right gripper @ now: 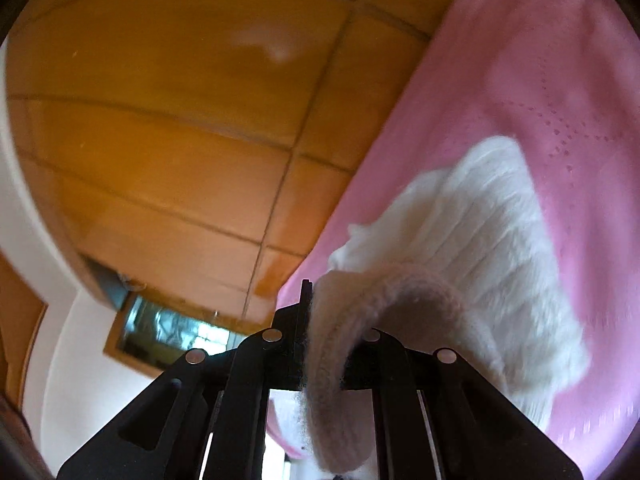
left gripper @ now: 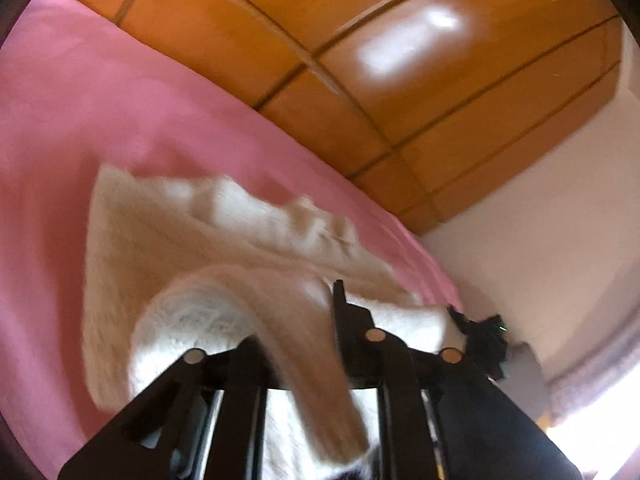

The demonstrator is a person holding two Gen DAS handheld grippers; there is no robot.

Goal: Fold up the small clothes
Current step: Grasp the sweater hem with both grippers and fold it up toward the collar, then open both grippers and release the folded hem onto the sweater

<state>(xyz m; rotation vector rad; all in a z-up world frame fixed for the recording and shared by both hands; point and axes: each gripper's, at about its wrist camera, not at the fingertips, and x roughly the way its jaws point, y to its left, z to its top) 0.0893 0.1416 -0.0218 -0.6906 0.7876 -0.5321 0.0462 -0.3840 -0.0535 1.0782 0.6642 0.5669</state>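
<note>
A cream-white knitted garment point(left gripper: 168, 264) lies on a pink bedsheet point(left gripper: 80, 120). My left gripper point(left gripper: 296, 344) is shut on a ribbed edge of it, and the pinched fold hangs down between the black fingers point(left gripper: 344, 320). In the right wrist view the same garment point(right gripper: 480, 240) spreads over the pink sheet point(right gripper: 540, 60). My right gripper point(right gripper: 328, 332) is shut on another ribbed edge, which bulges up and over between its fingers point(right gripper: 304, 312). Both views are motion-blurred.
An orange wooden headboard or wardrobe panel point(left gripper: 400, 60) rises behind the bed, also in the right wrist view point(right gripper: 160, 120). A white wall point(left gripper: 540, 240) and a framed window point(right gripper: 168, 332) lie beyond. The other gripper's black tip point(left gripper: 480, 332) shows at the garment's right edge.
</note>
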